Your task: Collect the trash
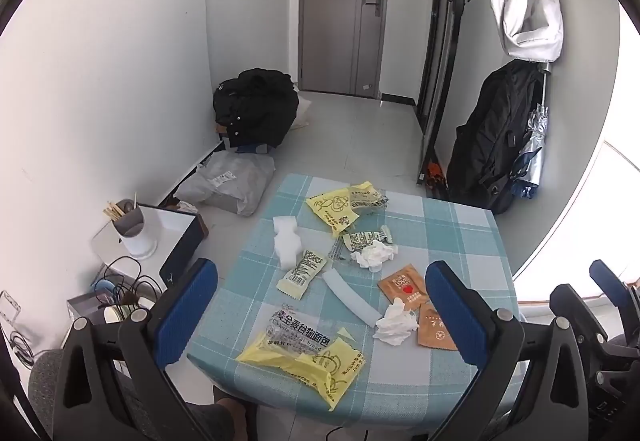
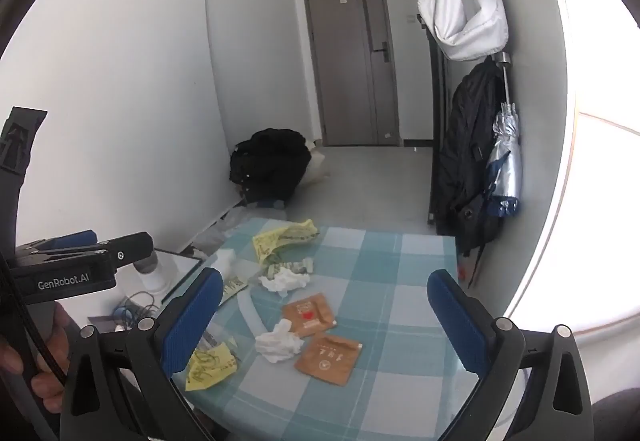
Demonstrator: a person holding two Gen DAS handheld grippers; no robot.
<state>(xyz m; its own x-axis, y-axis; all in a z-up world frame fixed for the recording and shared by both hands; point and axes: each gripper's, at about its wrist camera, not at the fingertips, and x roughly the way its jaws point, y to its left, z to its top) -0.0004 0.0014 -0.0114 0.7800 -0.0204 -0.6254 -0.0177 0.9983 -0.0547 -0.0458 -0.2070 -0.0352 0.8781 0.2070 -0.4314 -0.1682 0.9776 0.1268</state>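
We hold left gripper (image 1: pixel 320 305) and right gripper (image 2: pixel 324 315) jaws wide, empty, above the teal checked worktop (image 1: pixel 460 241); our right pad hides part of the near yellow plastic wrapper (image 2: pixel 210 365).

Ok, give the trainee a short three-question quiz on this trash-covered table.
1. True or false: the left gripper holds a wrapper.
2. How many brown sachets lie on the checked tablecloth?
3. Which lies nearest the heart-printed brown sachet: A) the yellow bread wrapper, B) the near crumpled tissue, C) the white foam block?

Key:
1. False. Its fingers are spread with nothing between them, as on the right gripper.
2. Two: the heart-printed one and the plain brown sachet.
3. B
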